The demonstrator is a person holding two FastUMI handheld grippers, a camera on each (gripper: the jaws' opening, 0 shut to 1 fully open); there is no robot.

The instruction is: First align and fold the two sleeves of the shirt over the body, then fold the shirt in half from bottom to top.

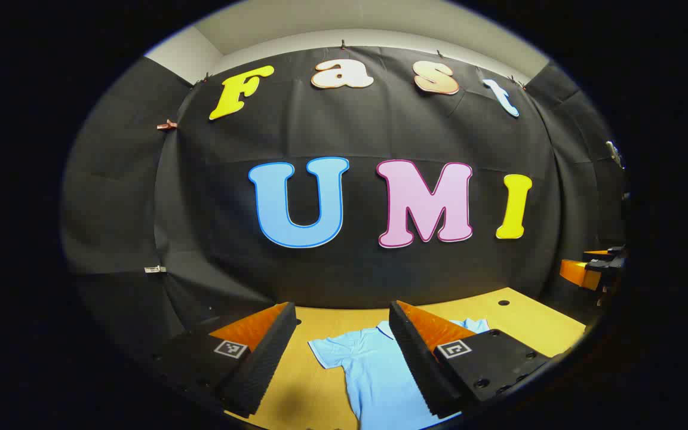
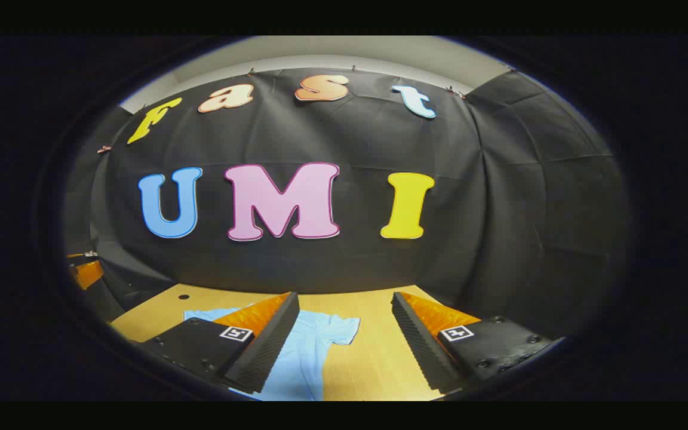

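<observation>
**Both grippers up in the air, shirt flat on the table**

So here's the setup. In the left gripper view, the left gripper (image 1: 344,334) has its fingers spread wide with nothing between them, so it's released and holding air. Below and ahead of it lies the light blue shirt (image 1: 374,373), spread out on the wooden table (image 1: 320,394). One short sleeve (image 1: 327,349) sticks out into the gap between the two fingers, while the collar (image 1: 384,329) sits just beside the right-hand finger, which covers part of the shirt's body. Neither finger touches the fabric as far as I can tell; the gripper hangs above it.

Way off to the right edge of that same view you can catch a bit of the other gripper, well apart from the shirt.

In the right gripper view, the right gripper (image 2: 345,331) is also spread open and empty. Here the shirt (image 2: 308,358) sits under and behind the left-hand finger, with a sleeve (image 2: 338,328) poking out into the gap between the fingers. The right-hand finger is over bare table (image 2: 374,364), clear of the cloth.

The table has a couple of small round holes near its far edge, one to the far right of the left gripper (image 1: 503,303).
</observation>
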